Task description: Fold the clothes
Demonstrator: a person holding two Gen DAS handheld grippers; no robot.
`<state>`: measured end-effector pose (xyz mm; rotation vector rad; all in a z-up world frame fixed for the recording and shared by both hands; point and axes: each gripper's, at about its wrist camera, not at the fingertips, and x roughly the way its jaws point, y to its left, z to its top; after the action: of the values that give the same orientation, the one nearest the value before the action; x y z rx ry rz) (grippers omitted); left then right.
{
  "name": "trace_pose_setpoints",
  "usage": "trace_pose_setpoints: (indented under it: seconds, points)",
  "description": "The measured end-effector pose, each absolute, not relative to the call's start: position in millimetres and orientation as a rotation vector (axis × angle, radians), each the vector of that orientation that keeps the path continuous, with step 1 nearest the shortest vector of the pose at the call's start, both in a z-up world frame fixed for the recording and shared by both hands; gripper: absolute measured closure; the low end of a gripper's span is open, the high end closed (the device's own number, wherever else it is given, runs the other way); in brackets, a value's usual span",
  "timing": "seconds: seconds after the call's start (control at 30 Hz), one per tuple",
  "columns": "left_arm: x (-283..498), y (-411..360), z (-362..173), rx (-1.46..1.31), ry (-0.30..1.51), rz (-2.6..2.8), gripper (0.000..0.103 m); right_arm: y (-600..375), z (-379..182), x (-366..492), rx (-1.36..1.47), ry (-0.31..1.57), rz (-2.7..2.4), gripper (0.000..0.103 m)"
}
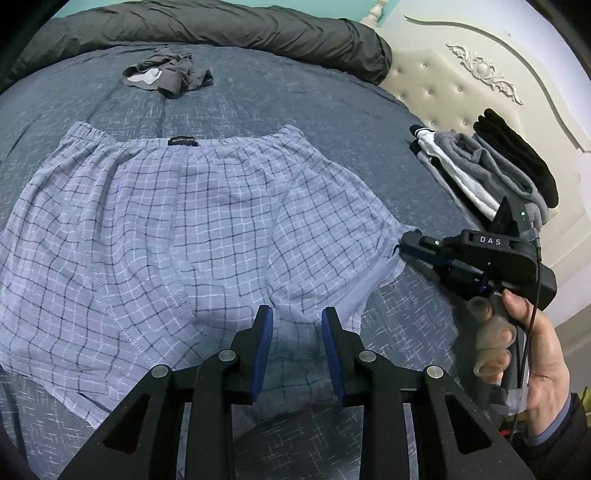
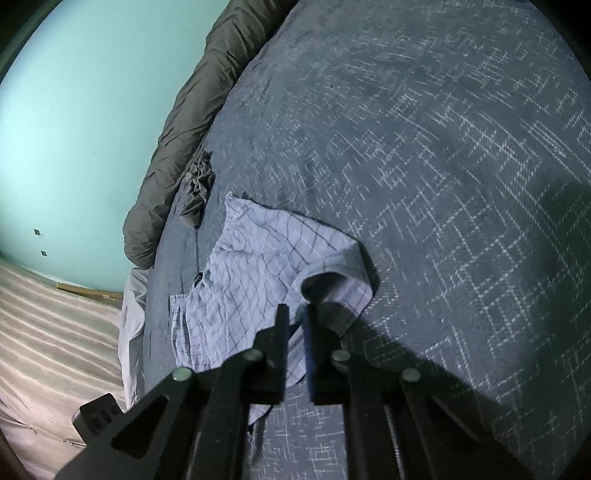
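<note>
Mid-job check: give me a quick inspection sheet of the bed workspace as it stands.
Surface: blue patterned bedspread, lightly creased.
Job's things: checked shorts spread flat, waistband away from the left camera; folded pile by the headboard.
Clutter: crumpled grey garment beyond the shorts; dark duvet bunched along the far edge.
Grippers: left gripper open over the shorts' near hem; right gripper shut on the shorts' leg corner.
Cables: black cable hanging from the right gripper past the hand.
Surroundings: cream tufted headboard, teal wall.
</note>
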<state>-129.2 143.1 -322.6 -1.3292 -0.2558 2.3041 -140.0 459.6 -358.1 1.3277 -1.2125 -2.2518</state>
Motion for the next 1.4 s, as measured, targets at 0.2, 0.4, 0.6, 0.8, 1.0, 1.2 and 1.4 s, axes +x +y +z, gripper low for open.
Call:
trace_pose_setpoints:
  seconds: [0.2,0.4,0.6,0.8,1.0,1.2,1.4]
  points:
    - [-127,145,-318,-1.308,-0.241,2.298,0.073,464,-344,-137,1.245,-1.2,-2.307,0.102]
    - [-126,146,-317,-1.307,-0.235,2.294,0.073,463,-350,-139,1.304,-1.195,-2.293,0.101]
    - [-127,145,-317,-1.306,-0.238,2.296,0.073,462,-357,-141,1.377,-1.184,-2.301,0.09]
    - [-127,144,-318,-1.308,-0.243,2.296,0.073,463,-356,-143,1.354,-1.181,-2.31,0.076]
    - [-126,146,-319,-1.309,-0.232,2.289,0.073,458,-354,-147,1.312,-1.155,-2.315,0.089]
    - [-124,147,-317,-1.303,-0.214,2.279,0.073,460,-342,-145,1.247,-1.14,-2.347,0.102]
    - [-121,158,-318,-1.295,-0.167,2.245,0.073,470,-338,-144,1.2,-1.196,-2.351,0.102]
